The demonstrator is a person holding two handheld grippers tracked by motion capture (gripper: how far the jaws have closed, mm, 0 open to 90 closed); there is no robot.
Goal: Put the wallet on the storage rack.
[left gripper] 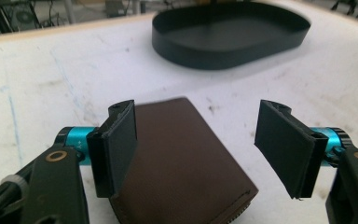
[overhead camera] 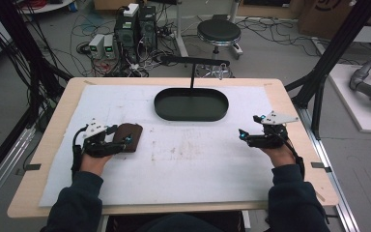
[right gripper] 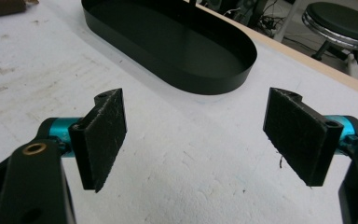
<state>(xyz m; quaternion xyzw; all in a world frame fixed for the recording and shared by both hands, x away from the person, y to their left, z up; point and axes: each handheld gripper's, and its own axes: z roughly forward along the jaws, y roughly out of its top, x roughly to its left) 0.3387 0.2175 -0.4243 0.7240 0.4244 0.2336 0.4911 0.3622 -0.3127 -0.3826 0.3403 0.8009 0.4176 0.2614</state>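
The flat brown leather wallet (overhead camera: 128, 137) lies on the white-covered wooden surface (overhead camera: 188, 159), at its left side and well apart from the oval black metal tray (overhead camera: 191, 104) that sits toward the far edge. The left gripper (overhead camera: 110, 140) is down at the wallet with its fingers (left gripper: 117, 147) spread wide. In the left gripper view one finger overlaps the wallet's near left edge while the other stands off to its right, so the wallet sits between them but is not yet clamped. The right gripper (overhead camera: 251, 129) hovers over bare surface at the right, its fingers (right gripper: 103, 135) also wide apart and holding nothing; the tray lies ahead of it.

Judging from this, the work is at its very start. The wallet is approached but not grasped or lifted, and the tray looks empty. If the wallet is meant for the tray, the closing, the lift and the carry are all left to do.

Whether the left finger actually touches the leather or only hangs just above it is hard to tell. The wallet's near corner is cut off at the bottom of the left gripper view, and its far end is blurred.
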